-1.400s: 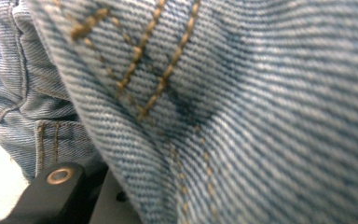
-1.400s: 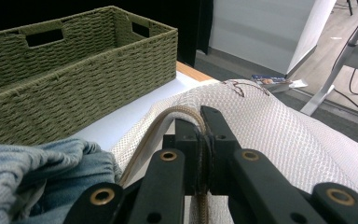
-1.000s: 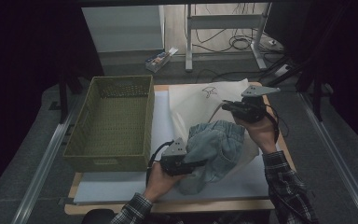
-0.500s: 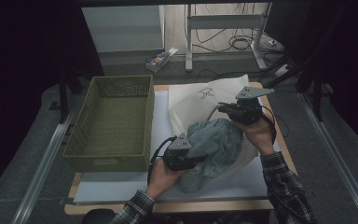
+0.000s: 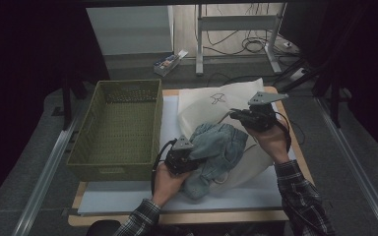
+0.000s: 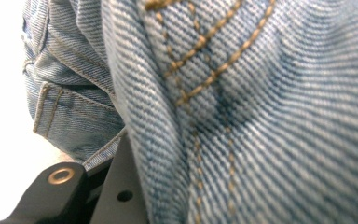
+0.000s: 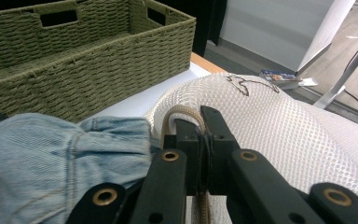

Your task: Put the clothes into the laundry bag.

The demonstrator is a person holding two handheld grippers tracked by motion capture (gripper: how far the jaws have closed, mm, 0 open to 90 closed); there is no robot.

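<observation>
A blue denim garment (image 5: 219, 147) lies bunched on a white mesh bag (image 5: 211, 101) that carries a small black drawing. My left gripper (image 5: 194, 158) is at the garment's near left side, shut on a fold of the denim (image 6: 242, 107), which crowds the left gripper view. At the bag's far right, my right gripper (image 5: 235, 114) holds up the bag's edge. In the right gripper view its jaws (image 7: 198, 125) are shut on the beige cord at the rim of the mesh bag (image 7: 279, 121), with the denim (image 7: 51, 149) just to their left.
A green woven basket (image 5: 120, 93) stands on the left of the white board (image 5: 128, 199) that covers the table. The basket (image 7: 88, 60) is also behind the denim in the right gripper view. A small box and cables lie on the floor beyond the table.
My left gripper has pushed the denim a little farther from me, toward the bag. The right gripper has shifted slightly left while keeping hold of the bag's rim.
</observation>
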